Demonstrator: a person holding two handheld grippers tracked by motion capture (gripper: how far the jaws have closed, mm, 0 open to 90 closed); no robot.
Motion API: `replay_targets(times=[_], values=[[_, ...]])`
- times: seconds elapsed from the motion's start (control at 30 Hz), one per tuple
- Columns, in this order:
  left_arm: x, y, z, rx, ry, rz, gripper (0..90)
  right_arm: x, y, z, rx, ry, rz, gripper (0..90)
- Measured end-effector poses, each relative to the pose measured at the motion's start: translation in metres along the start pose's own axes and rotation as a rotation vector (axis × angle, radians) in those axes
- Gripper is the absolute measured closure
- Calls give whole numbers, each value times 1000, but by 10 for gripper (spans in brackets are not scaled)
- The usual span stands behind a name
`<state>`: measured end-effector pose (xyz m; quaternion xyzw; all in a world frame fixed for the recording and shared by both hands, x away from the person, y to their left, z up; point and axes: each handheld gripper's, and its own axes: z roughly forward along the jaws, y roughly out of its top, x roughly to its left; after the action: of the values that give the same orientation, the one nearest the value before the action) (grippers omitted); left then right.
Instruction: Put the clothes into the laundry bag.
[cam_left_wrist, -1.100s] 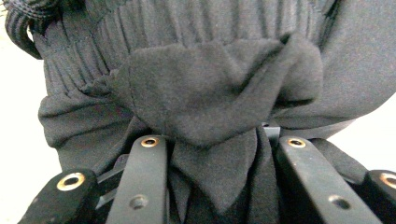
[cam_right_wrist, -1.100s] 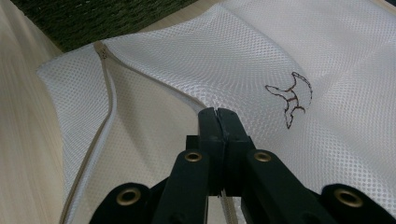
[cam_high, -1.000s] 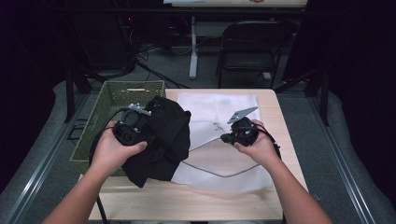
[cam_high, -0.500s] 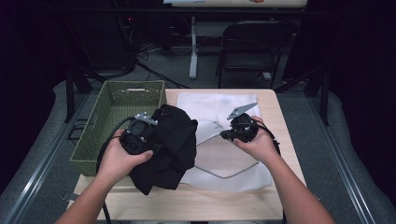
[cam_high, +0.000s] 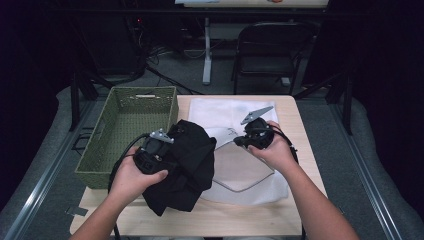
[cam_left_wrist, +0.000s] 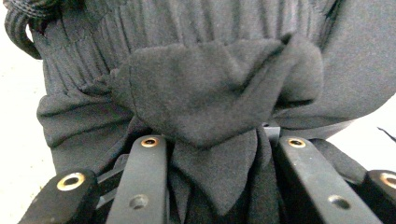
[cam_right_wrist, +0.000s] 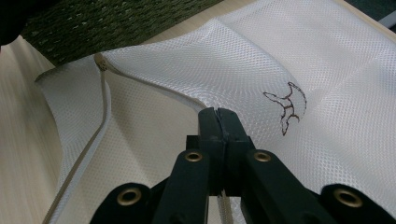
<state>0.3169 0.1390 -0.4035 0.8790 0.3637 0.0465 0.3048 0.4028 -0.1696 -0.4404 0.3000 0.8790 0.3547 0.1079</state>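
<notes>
A person sits at a light wooden surface (cam_high: 300, 130) with a hand-held tool in each hand, seen from above. The left tool (cam_high: 167, 150) has its jaws pinching a bunched black garment (cam_high: 192, 165), which hangs in a loose heap over the near left part of the surface, just beside a green woven basket (cam_high: 127, 125) that stands at the left edge. In the left gripper view, folds of the black garment (cam_left_wrist: 210, 98) bulge up between the two black jaws, with a ribbed cuff or hem visible at the top. The right tool (cam_high: 239, 141) has its jaws pressed together on the rim of a white mesh laundry bag (cam_high: 220, 112) that lies spread across the middle of the surface. In the right gripper view, the right tool (cam_right_wrist: 218, 114) grips the bag's upper layer at the opening, lifting it so the white mesh laundry bag (cam_right_wrist: 224, 60) gapes along its zipper edge; a small dark embroidered mark sits on the mesh close by. The garment touches the bag's left side.
</notes>
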Motion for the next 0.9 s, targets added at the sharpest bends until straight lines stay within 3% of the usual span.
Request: replay_targets(times=[0.63, 0.9], values=[[-20, 0, 19, 13, -28, 56, 671, -2, 1, -2, -15, 8, 15, 899], [-31, 2, 26, 11, -62, 80, 671, -2, 2, -2, -21, 11, 14, 899]])
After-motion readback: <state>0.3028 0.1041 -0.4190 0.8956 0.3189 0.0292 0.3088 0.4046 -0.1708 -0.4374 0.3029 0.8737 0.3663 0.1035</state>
